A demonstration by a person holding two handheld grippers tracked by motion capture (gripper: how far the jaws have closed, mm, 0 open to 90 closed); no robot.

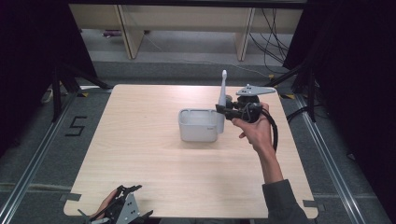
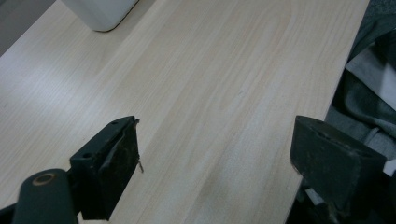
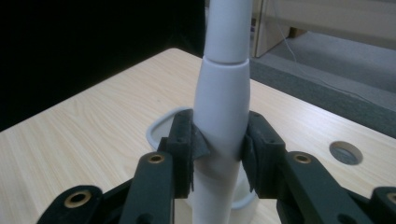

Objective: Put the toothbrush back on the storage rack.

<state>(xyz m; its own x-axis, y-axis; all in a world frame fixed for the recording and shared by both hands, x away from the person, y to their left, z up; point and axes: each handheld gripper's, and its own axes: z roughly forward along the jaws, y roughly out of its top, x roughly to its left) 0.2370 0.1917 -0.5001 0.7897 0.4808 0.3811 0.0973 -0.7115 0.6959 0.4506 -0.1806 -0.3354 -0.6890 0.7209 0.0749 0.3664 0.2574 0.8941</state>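
The electric toothbrush (image 1: 222, 93) stands upright, long axis vertical, brush head at the top and handle end down; in the high view it leans slightly, if at all. It sits at the right edge of the white holder (image 1: 198, 125), handle low against or just inside the holder's right wall — can't tell which from the high view. The right claw (image 1: 221, 113) comes in level from the right and pinches the handle's thick lower part; in the right gripper view both pads (image 3: 189, 149) press on the white body (image 3: 220, 121), w/ the holder's rim (image 3: 156, 127) showing behind it.

The holder is a rounded rectangular tub near the desk (image 1: 140, 154) centre, open top; inside looks empty, though the interior is partly hidden. A round hole (image 3: 346, 152) in the desk lies beyond the right claw.

The left claw (image 1: 126, 198) rests at the near desk edge, well apart from the holder, jaws spread wide over bare wood, nothing between them.
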